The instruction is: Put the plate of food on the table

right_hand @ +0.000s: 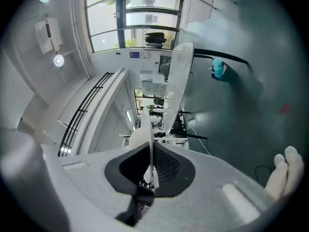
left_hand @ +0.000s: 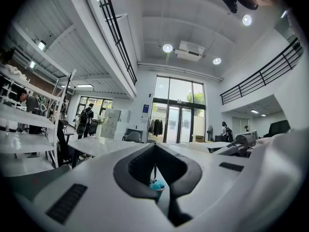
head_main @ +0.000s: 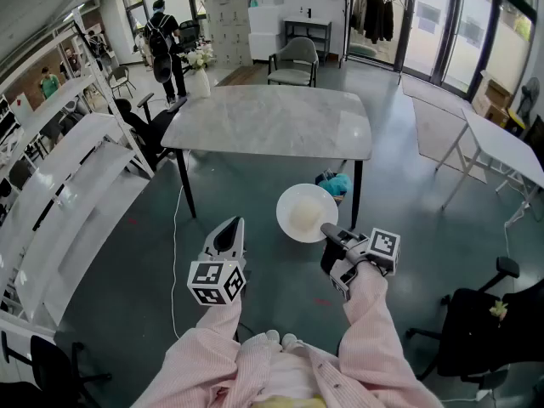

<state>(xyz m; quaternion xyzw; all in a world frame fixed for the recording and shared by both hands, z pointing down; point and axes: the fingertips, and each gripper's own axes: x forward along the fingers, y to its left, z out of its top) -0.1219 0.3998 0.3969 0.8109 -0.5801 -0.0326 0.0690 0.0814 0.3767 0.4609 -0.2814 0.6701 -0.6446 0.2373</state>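
Note:
A round white plate (head_main: 306, 213) with a pale mound of food on it hangs over the dark floor, just in front of the table's near edge. My right gripper (head_main: 328, 231) is shut on the plate's near rim. In the right gripper view the plate (right_hand: 150, 144) shows edge-on as a thin white line between the jaws, with the food (right_hand: 136, 137) bulging to its left. The grey marble table (head_main: 272, 121) stands ahead with a bare top. My left gripper (head_main: 228, 235) is held to the left of the plate, shut and holding nothing; the left gripper (left_hand: 161, 190) faces the table.
A blue bundle (head_main: 337, 184) lies on the floor under the table's right leg. White shelving (head_main: 76, 185) runs along the left. A white folding table (head_main: 501, 147) and a black office chair (head_main: 476, 321) stand at the right. An armchair (head_main: 293, 62) and a person (head_main: 163, 32) are beyond the table.

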